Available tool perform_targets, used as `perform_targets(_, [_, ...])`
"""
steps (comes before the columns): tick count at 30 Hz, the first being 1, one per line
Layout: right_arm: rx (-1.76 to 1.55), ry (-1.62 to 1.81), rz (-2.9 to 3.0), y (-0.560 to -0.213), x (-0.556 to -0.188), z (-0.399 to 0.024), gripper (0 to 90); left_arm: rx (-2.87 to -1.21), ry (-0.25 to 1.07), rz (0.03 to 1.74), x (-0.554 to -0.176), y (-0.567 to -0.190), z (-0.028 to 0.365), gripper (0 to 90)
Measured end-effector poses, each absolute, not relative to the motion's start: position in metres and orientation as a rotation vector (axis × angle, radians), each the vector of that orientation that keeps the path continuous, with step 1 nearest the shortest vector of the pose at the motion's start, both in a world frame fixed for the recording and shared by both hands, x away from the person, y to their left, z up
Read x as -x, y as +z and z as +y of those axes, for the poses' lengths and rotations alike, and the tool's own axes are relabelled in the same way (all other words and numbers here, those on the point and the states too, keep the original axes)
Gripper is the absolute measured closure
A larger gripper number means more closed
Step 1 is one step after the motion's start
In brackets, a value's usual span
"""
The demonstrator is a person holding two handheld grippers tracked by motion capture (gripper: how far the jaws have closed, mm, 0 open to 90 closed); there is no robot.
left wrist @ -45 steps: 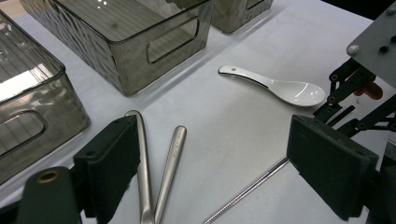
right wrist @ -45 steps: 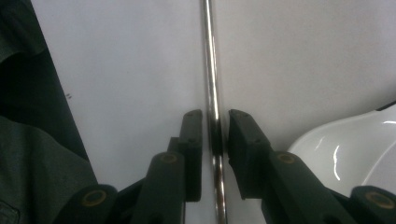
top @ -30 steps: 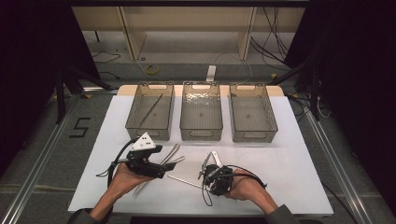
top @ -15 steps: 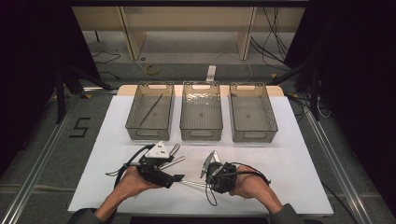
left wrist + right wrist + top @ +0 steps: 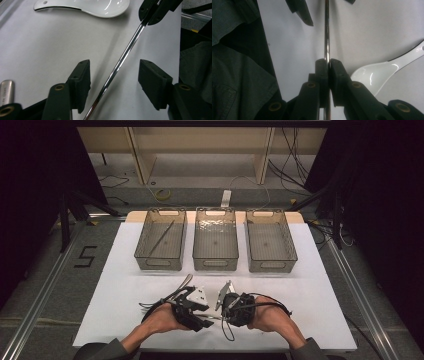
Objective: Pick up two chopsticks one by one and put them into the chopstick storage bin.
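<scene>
Steel rod (image 5: 125, 53), thin and shiny, hangs just above the white desk (image 5: 125, 295), clamped in the right tool (image 5: 328, 62). Around its other end the left tool (image 5: 113, 75) has just been closing, pads not yet touching. If they close off-centre, the rod could twist and slip, dropping beside the white spoon (image 5: 82, 7).

I see the white table (image 5: 120, 295) filling the middle of my high view. Three clear bins stand on it in a row across the upper centre: the left bin (image 5: 161, 240), the middle bin (image 5: 215, 240) and the right bin (image 5: 270, 240), just beside one another. A white spoon (image 5: 85, 7) lies flat on the surface at the top of my left gripper view.
</scene>
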State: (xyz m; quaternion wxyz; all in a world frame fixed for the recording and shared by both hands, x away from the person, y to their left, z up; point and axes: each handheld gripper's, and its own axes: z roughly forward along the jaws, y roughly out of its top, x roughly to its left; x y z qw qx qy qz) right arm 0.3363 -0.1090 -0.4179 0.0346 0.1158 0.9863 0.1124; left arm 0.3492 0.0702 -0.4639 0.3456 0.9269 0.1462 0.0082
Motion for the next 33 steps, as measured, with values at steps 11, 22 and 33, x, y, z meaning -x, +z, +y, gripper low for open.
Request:
perform_targets(11, [-0.325, 0.350, 3.033, -0.412, -0.333, -0.109, 85.9, -2.453, 0.015, 0.267, -0.347, -0.466, 0.054, 67.8])
perform_targets(22, [-0.266, 0.448, 3.002, -0.404, -0.333, -0.117, 80.1, -2.458, -0.002, 0.161, -0.341, -0.450, 0.057, 84.7])
perform_targets(33, [-0.545, 0.866, 2.760, -0.371, -0.341, -0.140, 41.7, -2.418, 0.092, 0.373, -0.356, -0.430, 0.082, 85.2])
